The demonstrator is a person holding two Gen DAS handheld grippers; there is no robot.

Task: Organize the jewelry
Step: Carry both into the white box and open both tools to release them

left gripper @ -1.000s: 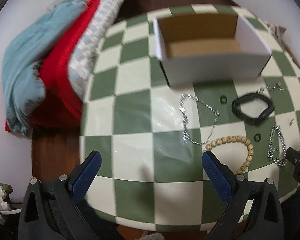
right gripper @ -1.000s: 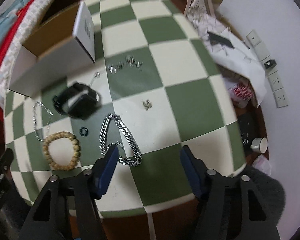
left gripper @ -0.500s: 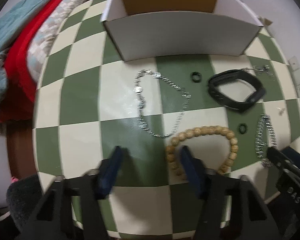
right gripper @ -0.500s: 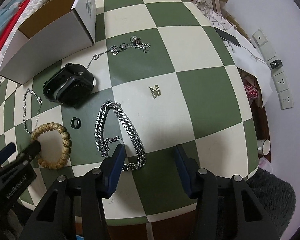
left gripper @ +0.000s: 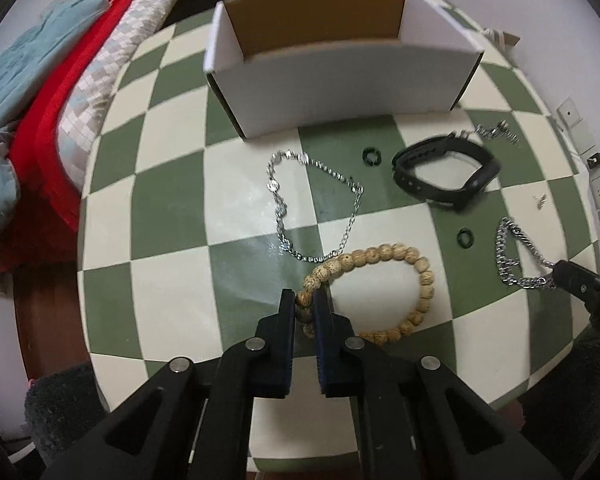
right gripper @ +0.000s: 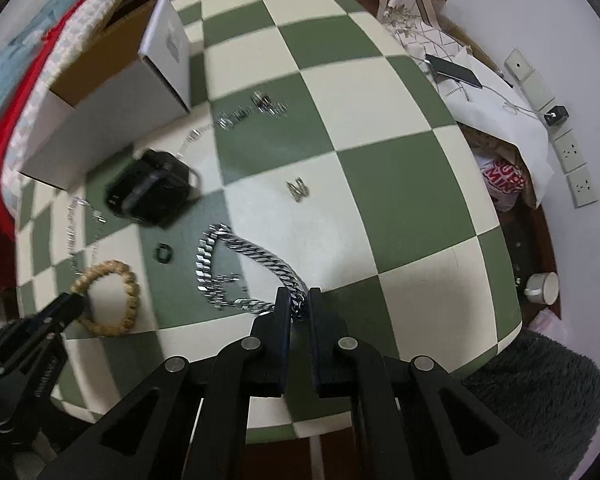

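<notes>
My left gripper (left gripper: 305, 300) is shut on the near-left beads of a wooden bead bracelet (left gripper: 404, 256) that lies on the checkered table. My right gripper (right gripper: 299, 300) is shut on the near end of a thick silver chain bracelet (right gripper: 236, 246), also resting on the table. A thin silver chain (left gripper: 296, 208), a black watch band (left gripper: 444, 172), two small dark rings (left gripper: 371, 157) (left gripper: 466, 237), a small chain cluster (right gripper: 256, 110) and a small clasp (right gripper: 298, 190) lie scattered. An open white cardboard box (left gripper: 340, 84) stands at the back.
The round green-and-cream table (right gripper: 380, 208) ends just under both grippers. Folded red and blue cloth (left gripper: 40, 92) lies left of it. A bag with a phone (right gripper: 452, 70), wall sockets and a cup (right gripper: 542, 288) are to the right. Grey rug (right gripper: 540, 400) below.
Both grippers moved forward and down and shut: the left onto the bead bracelet, the right onto the silver chain bracelet. They were open a second ago.
</notes>
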